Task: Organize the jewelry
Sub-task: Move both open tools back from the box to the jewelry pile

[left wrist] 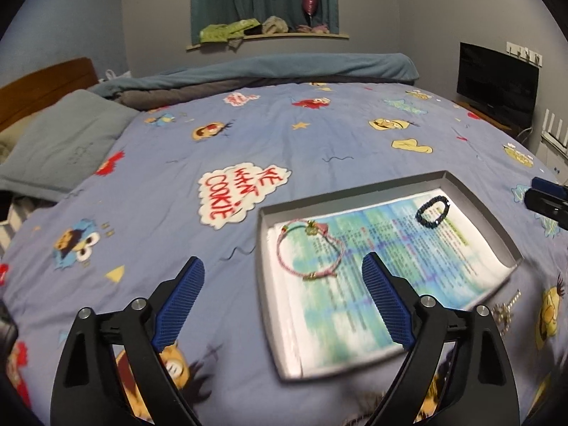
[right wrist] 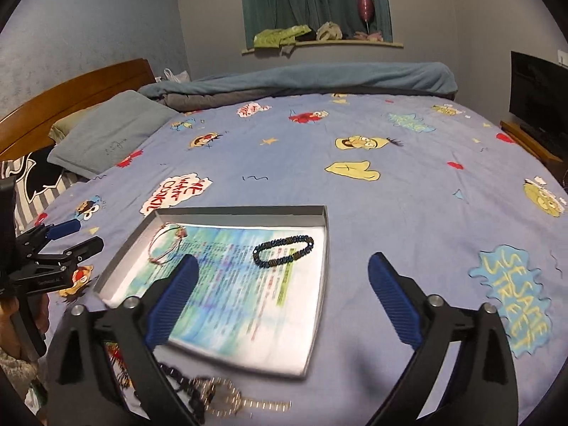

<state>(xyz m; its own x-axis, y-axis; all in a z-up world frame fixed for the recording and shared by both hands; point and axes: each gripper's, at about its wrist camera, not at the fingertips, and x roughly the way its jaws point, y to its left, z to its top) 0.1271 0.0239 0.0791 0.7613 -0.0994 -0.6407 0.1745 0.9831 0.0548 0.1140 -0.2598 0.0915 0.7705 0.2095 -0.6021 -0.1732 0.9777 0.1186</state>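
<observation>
A shallow grey box tray point(left wrist: 264, 248) point(right wrist: 248, 210), lined with a printed sheet, lies on the bed. In it lie a pink cord bracelet point(left wrist: 309, 252) point(right wrist: 165, 245) and a dark beaded bracelet point(left wrist: 433, 211) point(right wrist: 284, 250). My left gripper point(left wrist: 284, 277) is open and empty, hovering over the tray's near left corner beside the pink bracelet. My right gripper point(right wrist: 284, 277) is open and empty, above the tray's near right part, just short of the dark bracelet. A pile of loose jewelry point(right wrist: 216, 396) point(left wrist: 506, 310), with a gold chain and dark beads, lies on the bedspread in front of the tray.
The blue cartoon bedspread point(left wrist: 248, 135) point(right wrist: 408, 213) covers a wide bed. A grey pillow point(left wrist: 67, 142) and wooden headboard point(right wrist: 71, 96) are at the left, folded blankets point(left wrist: 284, 67) at the far edge, a TV point(left wrist: 497, 85) at the right.
</observation>
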